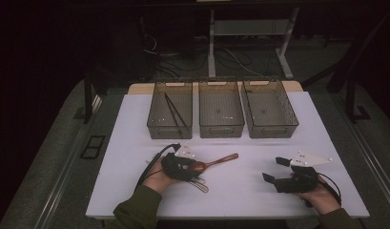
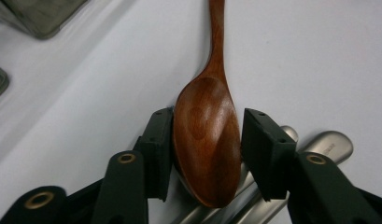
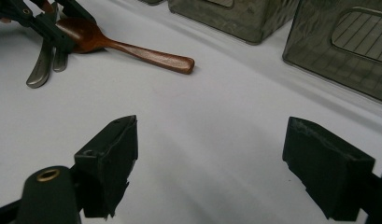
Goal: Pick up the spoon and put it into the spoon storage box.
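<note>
A brown wooden spoon [image 1: 216, 162] lies on the white table [image 1: 240, 191], its handle pointing right and away. My left gripper [image 1: 195, 169] has a pad on each side of the spoon's bowl [image 2: 207, 140], and the pads [image 2: 160, 140] sit against the bowl's edges. The bowl rests over some metal utensils [image 2: 319, 144]. In the right gripper view the spoon [image 3: 132, 49] and the left gripper [image 3: 48, 23] lie far to the left. My right gripper [image 1: 273, 168] rests near the table's front right, its jaws [image 3: 212, 123] wide apart with only bare table between them.
Three clear mesh-patterned bins stand in a row at the back: left [image 1: 157, 112], middle [image 1: 221, 112], right [image 1: 269, 112]. The left bin holds black chopsticks [image 1: 173, 109]. Metal utensil handles [image 1: 200, 185] stick out by the left hand. Beyond the table lie a dark floor and desk legs.
</note>
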Action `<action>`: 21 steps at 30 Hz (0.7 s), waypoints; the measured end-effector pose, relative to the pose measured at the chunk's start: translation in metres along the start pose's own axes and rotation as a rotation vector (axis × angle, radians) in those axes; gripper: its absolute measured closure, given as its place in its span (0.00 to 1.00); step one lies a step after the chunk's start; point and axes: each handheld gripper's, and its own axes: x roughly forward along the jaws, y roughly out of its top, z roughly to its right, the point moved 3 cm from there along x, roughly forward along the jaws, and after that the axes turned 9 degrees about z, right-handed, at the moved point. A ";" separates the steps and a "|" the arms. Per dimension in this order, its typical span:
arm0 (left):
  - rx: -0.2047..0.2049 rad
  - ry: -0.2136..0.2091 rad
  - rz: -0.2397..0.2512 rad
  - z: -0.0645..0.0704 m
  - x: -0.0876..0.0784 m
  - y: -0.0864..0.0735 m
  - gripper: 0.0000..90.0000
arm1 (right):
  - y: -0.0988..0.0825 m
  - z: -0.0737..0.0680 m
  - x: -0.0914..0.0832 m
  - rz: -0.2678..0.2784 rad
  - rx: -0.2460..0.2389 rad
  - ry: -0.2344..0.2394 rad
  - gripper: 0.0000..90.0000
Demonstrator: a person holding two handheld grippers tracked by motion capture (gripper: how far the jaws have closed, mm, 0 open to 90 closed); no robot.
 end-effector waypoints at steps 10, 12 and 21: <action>0.023 0.003 0.011 0.002 -0.003 0.004 0.84 | 0.000 0.000 0.000 0.001 0.000 -0.001 0.20; 0.028 0.000 0.014 0.002 -0.004 0.005 0.87 | 0.000 0.000 0.000 0.000 0.001 -0.001 0.20; 0.058 0.010 0.015 0.007 -0.003 0.010 0.92 | 0.000 0.000 0.000 0.003 -0.001 0.000 0.21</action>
